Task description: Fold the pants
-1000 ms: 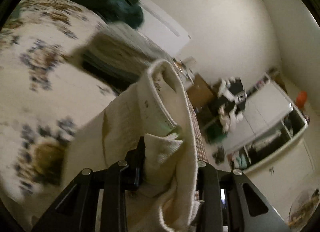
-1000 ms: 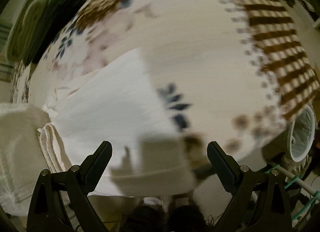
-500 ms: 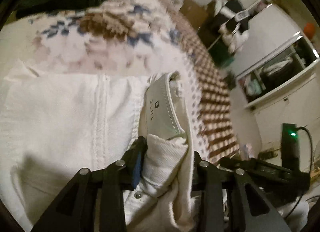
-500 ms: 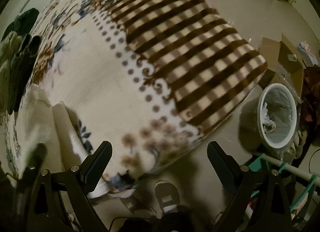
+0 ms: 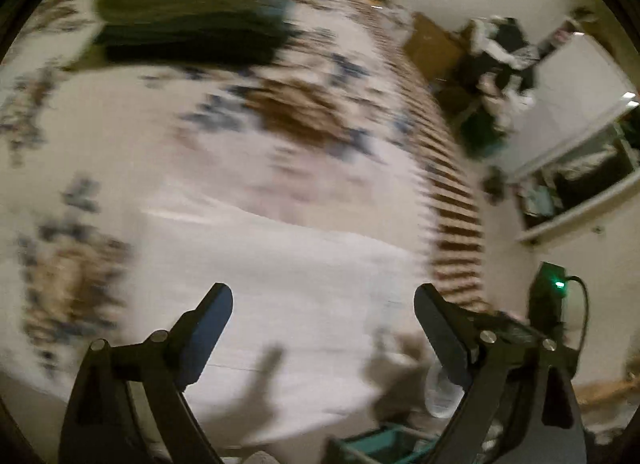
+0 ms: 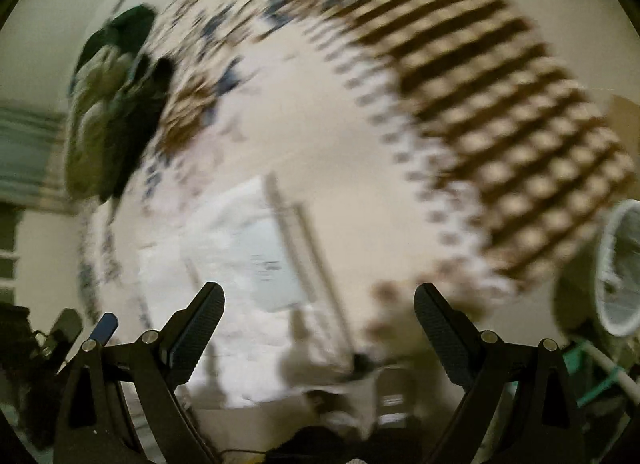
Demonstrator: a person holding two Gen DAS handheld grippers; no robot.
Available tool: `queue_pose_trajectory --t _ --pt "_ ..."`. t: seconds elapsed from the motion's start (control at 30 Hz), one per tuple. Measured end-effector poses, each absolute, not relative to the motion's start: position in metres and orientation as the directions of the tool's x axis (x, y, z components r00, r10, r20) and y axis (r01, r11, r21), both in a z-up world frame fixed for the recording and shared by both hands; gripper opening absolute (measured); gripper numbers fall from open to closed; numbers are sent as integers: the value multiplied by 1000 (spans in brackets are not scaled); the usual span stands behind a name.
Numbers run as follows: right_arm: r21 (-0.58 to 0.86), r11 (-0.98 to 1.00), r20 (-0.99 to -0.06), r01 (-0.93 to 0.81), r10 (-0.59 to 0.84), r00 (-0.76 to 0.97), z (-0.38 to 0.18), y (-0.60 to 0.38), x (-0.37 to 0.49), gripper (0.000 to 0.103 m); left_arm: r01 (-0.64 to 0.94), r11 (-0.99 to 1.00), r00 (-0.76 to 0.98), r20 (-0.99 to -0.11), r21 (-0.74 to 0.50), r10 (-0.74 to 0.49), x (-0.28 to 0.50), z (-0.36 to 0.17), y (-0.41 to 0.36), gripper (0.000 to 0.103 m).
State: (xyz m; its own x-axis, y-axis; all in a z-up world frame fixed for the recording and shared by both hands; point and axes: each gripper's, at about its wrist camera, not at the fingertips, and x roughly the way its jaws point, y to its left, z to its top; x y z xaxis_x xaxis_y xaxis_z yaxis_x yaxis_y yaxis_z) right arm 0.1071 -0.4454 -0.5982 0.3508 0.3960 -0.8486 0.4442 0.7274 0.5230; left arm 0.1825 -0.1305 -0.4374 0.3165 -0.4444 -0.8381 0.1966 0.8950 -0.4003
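Note:
The white pants (image 5: 304,264) lie flat on the patterned bedspread (image 5: 240,144), near the bed's front edge. My left gripper (image 5: 323,300) is open and empty just above them. In the right wrist view the pants (image 6: 256,272) show as a folded white bundle with a pale label patch. My right gripper (image 6: 319,300) is open and empty above the bed's edge, beside the pants. Both views are blurred by motion.
A pile of dark green and grey clothes (image 5: 192,12) sits at the far side of the bed, also in the right wrist view (image 6: 116,104). A white bin (image 6: 620,264) stands on the floor at right. A wardrobe and clutter (image 5: 500,60) stand beyond the bed.
My left gripper has let go of the pants' waistband and opened; the pants now lie flat on the bed. My right gripper has swung back toward the pants, still open.

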Motion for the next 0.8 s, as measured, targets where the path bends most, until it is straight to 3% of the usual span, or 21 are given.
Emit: queue_pose_trajectory --t 0.2,0.23,0.3,0.37,0.43,0.6,0.63,0.67,0.7,0.8 --pt "599 657 -800 458 518 303 -653 -414 150 96 92 961 328 -903 -262 -278 237 -477 -59 93" --pt "609 643 -792 464 520 319 -656 -412 151 76 83 962 324 -905 -261 -274 244 -482 -53 93" --pt "589 657 -808 470 481 340 -649 -408 148 44 71 961 320 -906 -267 -276 258 -490 -45 93" --pt "566 684 -822 461 425 379 -631 -407 140 27 68 955 309 -904 -289 -296 270 -498 -43 93" --pt "537 701 -836 469 366 410 -611 -413 130 20 52 945 286 -902 -323 -324 280 -506 -46 93" --pt "484 714 -867 506 313 386 -608 -430 123 19 24 920 181 -903 -391 -389 300 -538 -66 93" --pt "457 738 -881 496 300 366 -610 -429 126 19 32 927 167 -912 -374 -374 304 -548 -73 86" --pt "435 754 -892 492 285 352 -613 -427 130 19 35 925 169 -910 -378 -378 306 -553 -74 49" --pt "425 757 -897 496 280 342 -614 -429 130 19 38 917 156 -904 -397 -398 309 -559 -75 30" --pt "406 755 -908 515 266 325 -621 -433 133 19 26 915 176 -900 -402 -400 314 -562 -74 26"
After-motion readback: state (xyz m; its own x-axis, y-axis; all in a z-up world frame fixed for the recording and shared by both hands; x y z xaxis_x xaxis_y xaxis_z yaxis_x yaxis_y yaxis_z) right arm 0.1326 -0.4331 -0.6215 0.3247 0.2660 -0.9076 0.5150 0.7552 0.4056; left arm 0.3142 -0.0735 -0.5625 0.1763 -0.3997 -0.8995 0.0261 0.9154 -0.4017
